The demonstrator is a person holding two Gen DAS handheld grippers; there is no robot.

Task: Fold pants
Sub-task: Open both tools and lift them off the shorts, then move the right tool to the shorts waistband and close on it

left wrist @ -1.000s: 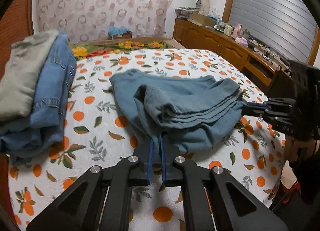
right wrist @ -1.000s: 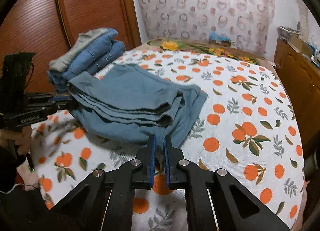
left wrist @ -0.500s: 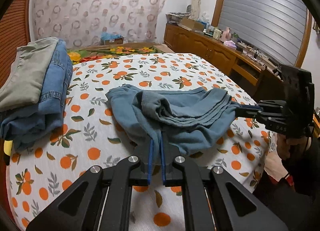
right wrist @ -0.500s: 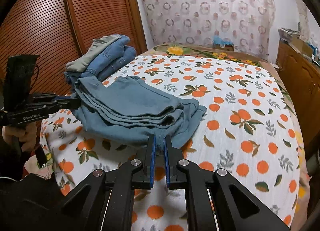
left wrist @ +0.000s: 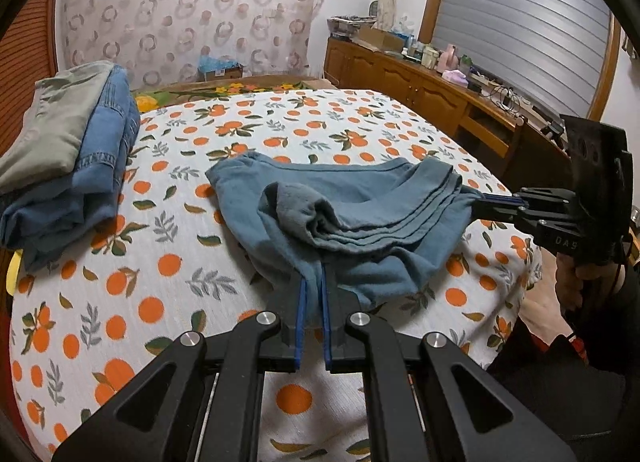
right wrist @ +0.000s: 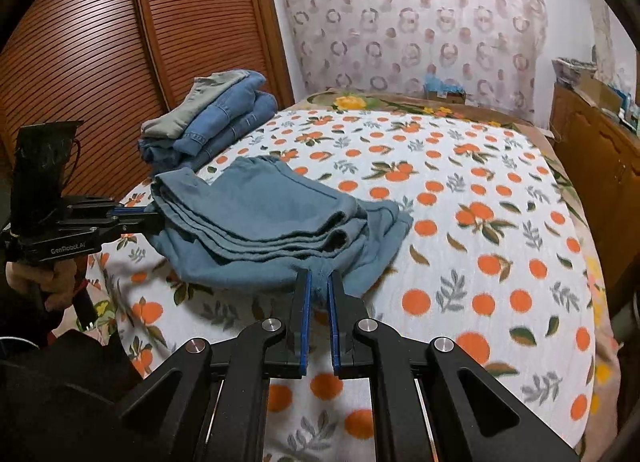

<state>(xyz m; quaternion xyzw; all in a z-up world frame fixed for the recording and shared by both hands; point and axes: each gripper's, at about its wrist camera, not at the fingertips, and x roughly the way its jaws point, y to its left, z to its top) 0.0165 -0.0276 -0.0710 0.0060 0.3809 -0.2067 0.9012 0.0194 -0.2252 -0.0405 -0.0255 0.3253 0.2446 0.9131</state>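
Teal-blue pants (left wrist: 360, 213) lie folded into several layers on the orange-print bedspread (left wrist: 140, 262). My left gripper (left wrist: 314, 282) is shut on the near edge of the pants, cloth pinched between its blue pads. In the right wrist view the pants (right wrist: 272, 217) stretch across the bed's left side, and my right gripper (right wrist: 318, 282) is shut on their near edge. Each view shows the other gripper side-on, the right gripper (left wrist: 486, 199) at the far right, the left gripper (right wrist: 154, 215) at the far left, both clamped on cloth.
A stack of folded clothes, blue denim (left wrist: 96, 165) under an olive garment (left wrist: 44, 125), sits at the bed's left edge (right wrist: 216, 117). A wooden louvred wardrobe (right wrist: 100, 61) stands behind it. A cluttered wooden sideboard (left wrist: 432, 81) runs along the right wall. A hand (left wrist: 576, 282) holds the right gripper.
Both grippers have pulled back toward the foot of the bed, dragging the pants with them. The pants now lie farther from the clothes stack, and more bedspread shows beyond them.
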